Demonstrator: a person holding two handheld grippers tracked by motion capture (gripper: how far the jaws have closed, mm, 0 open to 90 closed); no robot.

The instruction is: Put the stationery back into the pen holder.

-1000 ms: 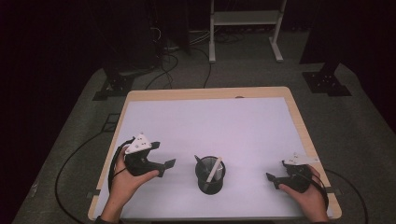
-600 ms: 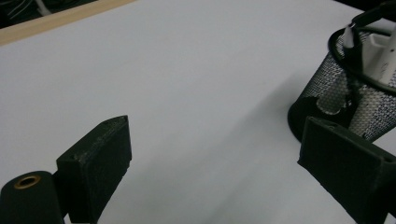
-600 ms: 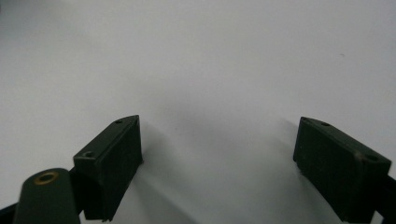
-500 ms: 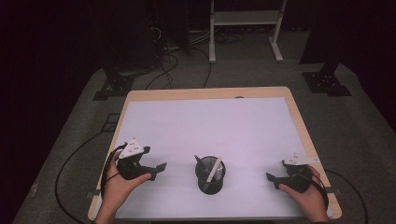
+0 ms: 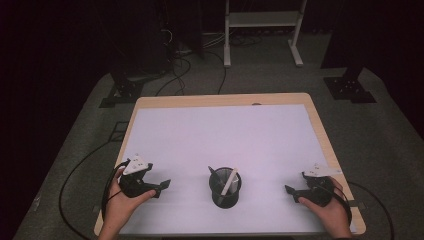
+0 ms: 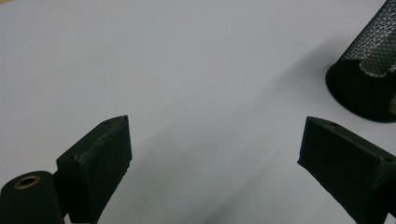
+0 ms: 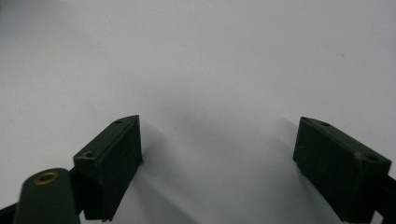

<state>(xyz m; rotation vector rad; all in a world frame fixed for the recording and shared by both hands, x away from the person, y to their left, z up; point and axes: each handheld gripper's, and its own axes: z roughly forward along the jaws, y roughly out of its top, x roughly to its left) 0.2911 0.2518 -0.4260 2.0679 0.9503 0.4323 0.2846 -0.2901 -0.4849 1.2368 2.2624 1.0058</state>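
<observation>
A black mesh cup (image 5: pixel 224 187) stands upright near the table's front edge, with a pale flat stick (image 5: pixel 229 181) leaning inside it. My left gripper (image 5: pixel 164 185) rests low at the front left, a hand's width left of the cup, open and empty. In the left gripper view the gripper (image 6: pixel 212 144) has its jaws wide apart over bare white surface, and the mesh cup (image 6: pixel 366 70) stands at the upper right. My right gripper (image 5: pixel 289 190) lies at the front right, also open. In the right gripper view the gripper (image 7: pixel 219 140) has nothing between its jaws.
The white table top (image 5: pixel 225 135) has a wooden rim (image 5: pixel 222 99). Beyond the far edge stand a white metal rack (image 5: pixel 262 22), black stand bases (image 5: pixel 349 87) and floor cables (image 5: pixel 187 60). Cables trail off the table's front corners.
My left gripper has moved toward the front left edge and settled lower on the table. The right gripper and the cup have stayed put.
</observation>
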